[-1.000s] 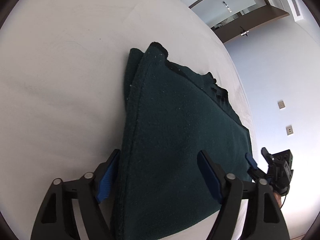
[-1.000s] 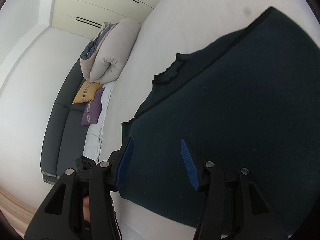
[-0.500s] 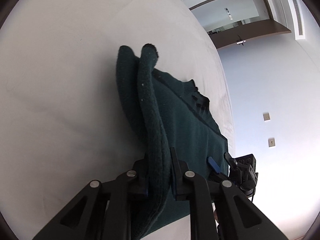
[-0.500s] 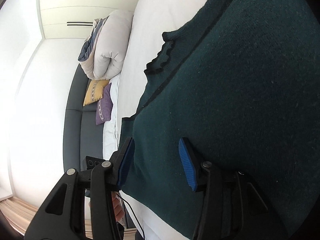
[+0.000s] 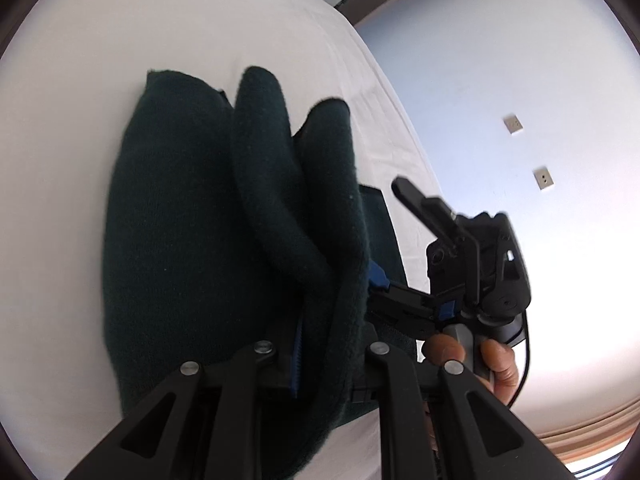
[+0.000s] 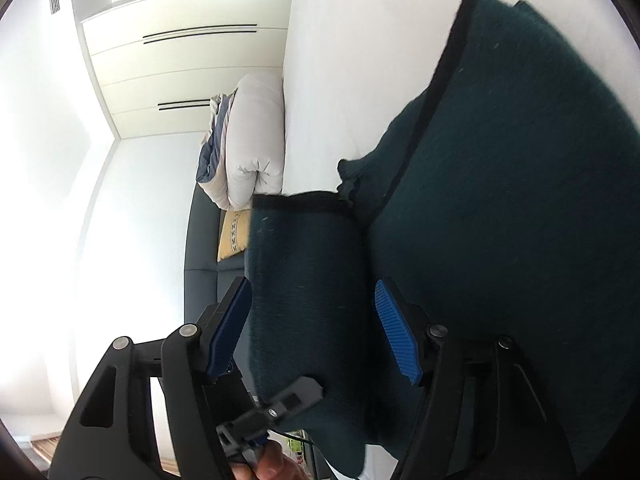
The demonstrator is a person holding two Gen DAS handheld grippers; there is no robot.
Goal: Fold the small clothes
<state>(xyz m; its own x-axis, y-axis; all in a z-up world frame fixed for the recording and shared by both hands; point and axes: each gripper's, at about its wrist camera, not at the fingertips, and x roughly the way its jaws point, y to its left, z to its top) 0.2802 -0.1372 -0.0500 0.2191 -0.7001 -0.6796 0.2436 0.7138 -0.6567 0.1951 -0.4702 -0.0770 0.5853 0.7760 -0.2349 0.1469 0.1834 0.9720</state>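
A dark green knitted sweater [image 5: 180, 220] lies on the white bed [image 5: 100, 60], with its near edge raised in thick folds. My left gripper [image 5: 326, 356] is shut on one of these folds and holds it up. In the right wrist view, a hanging flap of the sweater [image 6: 308, 280] sits between the blue pads of my right gripper [image 6: 314, 332]. Its jaws are opening, and the right pad [image 6: 396, 336] stands clear of the cloth. The right gripper [image 5: 472, 280], held by a hand [image 5: 492, 360], is close beside the left one. A left fingertip [image 6: 298, 394] shows under the flap.
A rolled white duvet [image 6: 256, 140] and a yellow cushion [image 6: 232, 236] lie at the far end of the bed against a dark padded headboard [image 6: 200, 272]. Cream wardrobe doors [image 6: 180, 60] stand beyond. The bed's edge [image 5: 404, 184] runs close to the right gripper.
My left gripper went from open to shut on the sweater's edge, then lifted it towards the right gripper, bunching the cloth. The right jaws spread wider, and the view rolled.
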